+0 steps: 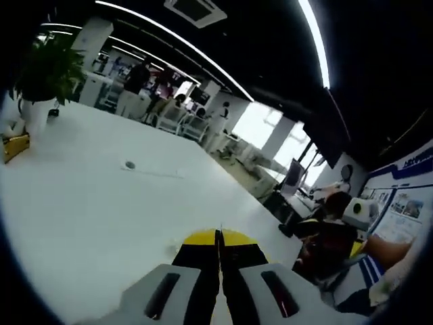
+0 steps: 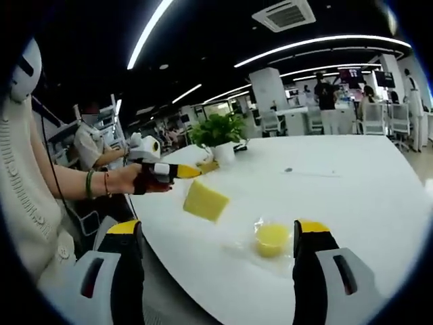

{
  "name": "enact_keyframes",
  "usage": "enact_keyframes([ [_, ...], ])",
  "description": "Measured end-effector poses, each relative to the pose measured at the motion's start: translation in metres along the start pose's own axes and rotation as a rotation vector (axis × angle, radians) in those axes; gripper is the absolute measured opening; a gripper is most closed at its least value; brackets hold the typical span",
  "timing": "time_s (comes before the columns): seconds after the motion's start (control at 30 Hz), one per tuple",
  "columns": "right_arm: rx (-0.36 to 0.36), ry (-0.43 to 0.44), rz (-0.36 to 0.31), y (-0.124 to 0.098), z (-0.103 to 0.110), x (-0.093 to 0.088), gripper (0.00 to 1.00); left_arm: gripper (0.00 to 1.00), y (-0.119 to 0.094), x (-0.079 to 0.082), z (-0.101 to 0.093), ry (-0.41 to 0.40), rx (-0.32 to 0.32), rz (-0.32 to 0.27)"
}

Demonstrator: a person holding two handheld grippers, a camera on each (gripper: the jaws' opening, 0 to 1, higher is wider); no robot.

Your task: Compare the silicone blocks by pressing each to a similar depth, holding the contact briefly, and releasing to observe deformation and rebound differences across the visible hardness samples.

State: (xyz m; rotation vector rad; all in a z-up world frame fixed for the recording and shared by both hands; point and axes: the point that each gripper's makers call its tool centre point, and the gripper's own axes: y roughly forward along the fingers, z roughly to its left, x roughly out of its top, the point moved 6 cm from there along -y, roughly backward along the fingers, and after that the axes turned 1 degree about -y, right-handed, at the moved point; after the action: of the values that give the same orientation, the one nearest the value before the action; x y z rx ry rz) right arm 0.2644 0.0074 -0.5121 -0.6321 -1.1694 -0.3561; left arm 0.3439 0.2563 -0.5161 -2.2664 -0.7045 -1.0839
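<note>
Block in the air, no press in progress

The yellow silicone block [image 2: 206, 200] hangs off the left hand-held gripper [image 2: 193, 172], whose jaws are closed; a round yellow sample [image 2: 272, 239] sits on the white table [image 2: 352, 189] between the right hand-held gripper's [image 2: 220, 254] wide jaws. Pressing and comparison look still ahead.

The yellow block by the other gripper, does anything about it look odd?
Yes. The yellow block sits tilted on the white table, one end raised instead of lying flat, just below the left gripper.
</note>
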Motion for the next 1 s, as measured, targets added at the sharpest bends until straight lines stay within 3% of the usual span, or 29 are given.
enact_keyframes([
  [0.47, 0.091, -0.104, 0.036, 0.012, 0.002, 0.013, 0.85, 0.00, 0.000, 0.016, -0.063, 0.172, -0.112, 0.067],
  [1.0, 0.195, -0.223, 0.086, 0.052, 0.000, 0.041, 0.86, 0.00, 0.002, 0.030, -0.085, 0.245, -0.186, 0.096],
])
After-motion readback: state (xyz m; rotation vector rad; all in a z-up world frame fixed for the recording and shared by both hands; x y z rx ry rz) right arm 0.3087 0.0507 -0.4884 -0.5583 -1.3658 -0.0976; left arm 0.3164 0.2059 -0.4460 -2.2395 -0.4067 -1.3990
